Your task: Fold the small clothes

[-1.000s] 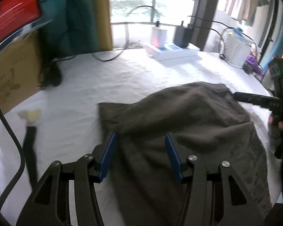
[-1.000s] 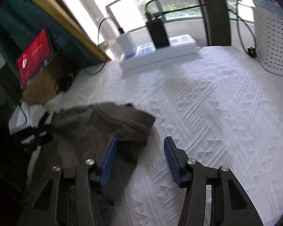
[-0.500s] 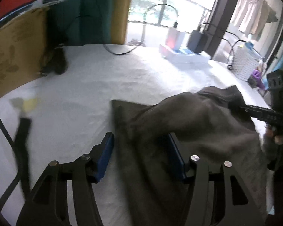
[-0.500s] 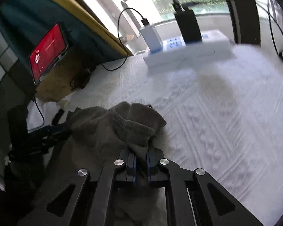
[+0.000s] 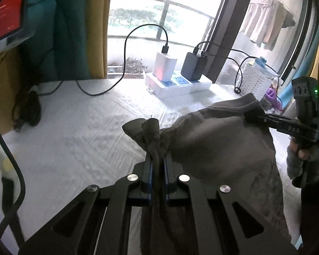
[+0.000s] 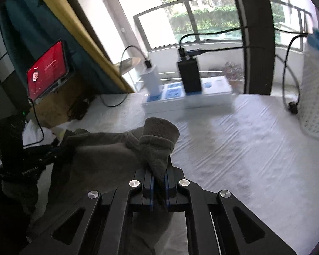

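Left gripper (image 5: 158, 167) is pressed together on a bunched corner of the grey garment (image 5: 219, 146); right gripper (image 6: 159, 182) is likewise pinching a bunched corner at the other end. Garment hangs between the two, top edge lifted clear of the white bed sheet (image 5: 78, 136), lower part draped toward the person and out of view below. No fold is visible yet: judged as the pick-up stage only. Left to do, by my reading: spread it flat, fold it over, set it down. Power strip (image 5: 178, 84) and white basket (image 6: 314, 106) stand well apart at the far side.
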Tool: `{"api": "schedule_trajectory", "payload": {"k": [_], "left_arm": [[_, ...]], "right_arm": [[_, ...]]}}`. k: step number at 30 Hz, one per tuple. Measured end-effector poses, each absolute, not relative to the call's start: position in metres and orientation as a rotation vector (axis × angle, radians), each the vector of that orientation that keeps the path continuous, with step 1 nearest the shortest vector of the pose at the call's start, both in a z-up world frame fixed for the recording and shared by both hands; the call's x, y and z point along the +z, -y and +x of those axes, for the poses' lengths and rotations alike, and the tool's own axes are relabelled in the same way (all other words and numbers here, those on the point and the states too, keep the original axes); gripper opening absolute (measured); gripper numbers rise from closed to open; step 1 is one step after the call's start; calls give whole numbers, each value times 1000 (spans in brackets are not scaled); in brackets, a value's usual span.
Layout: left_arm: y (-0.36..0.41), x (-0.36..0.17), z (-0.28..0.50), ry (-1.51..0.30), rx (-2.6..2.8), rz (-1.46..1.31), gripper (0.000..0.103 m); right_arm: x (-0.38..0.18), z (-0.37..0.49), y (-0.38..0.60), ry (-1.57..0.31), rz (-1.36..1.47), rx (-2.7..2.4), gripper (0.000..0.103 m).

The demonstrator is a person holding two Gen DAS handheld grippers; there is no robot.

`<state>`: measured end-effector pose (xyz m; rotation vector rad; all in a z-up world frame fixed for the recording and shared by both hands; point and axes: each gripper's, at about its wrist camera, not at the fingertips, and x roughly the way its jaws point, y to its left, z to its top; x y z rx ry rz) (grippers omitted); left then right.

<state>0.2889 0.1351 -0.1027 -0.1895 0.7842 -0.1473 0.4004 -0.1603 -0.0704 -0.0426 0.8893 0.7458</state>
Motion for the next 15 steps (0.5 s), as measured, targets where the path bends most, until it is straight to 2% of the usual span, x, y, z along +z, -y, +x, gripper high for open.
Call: {"api": "schedule_trajectory", "payload": {"k": [5, 6, 7, 8, 9, 10, 11, 15], "left_arm": [[-144, -124, 314, -844, -100, -181, 6], [-146, -130, 316, -857, -97, -189, 6], [-147, -133, 316, -865, -95, -193, 7], [-147, -134, 315, -862, -93, -194, 7], [-148, -133, 314, -861, -89, -197, 7], [-149, -133, 314, -863, -85, -206, 9], [-149, -132, 314, -865, -78, -208, 11], [-148, -124, 309, -869, -64, -197, 12]], "right_arm": [[-108, 421, 151, -947, -120, 674, 8], [-115, 422, 150, -951, -145, 657, 17], [-116, 420, 151, -937, -156, 646, 22], [-114, 419, 152, -926, -170, 625, 36], [-112, 418, 154, -899, -202, 587, 56], [-109, 418, 159, -866, -234, 545, 64], [-105, 418, 166, -843, -240, 514, 70], [-89, 414, 186, -830, -219, 487, 70]]}}
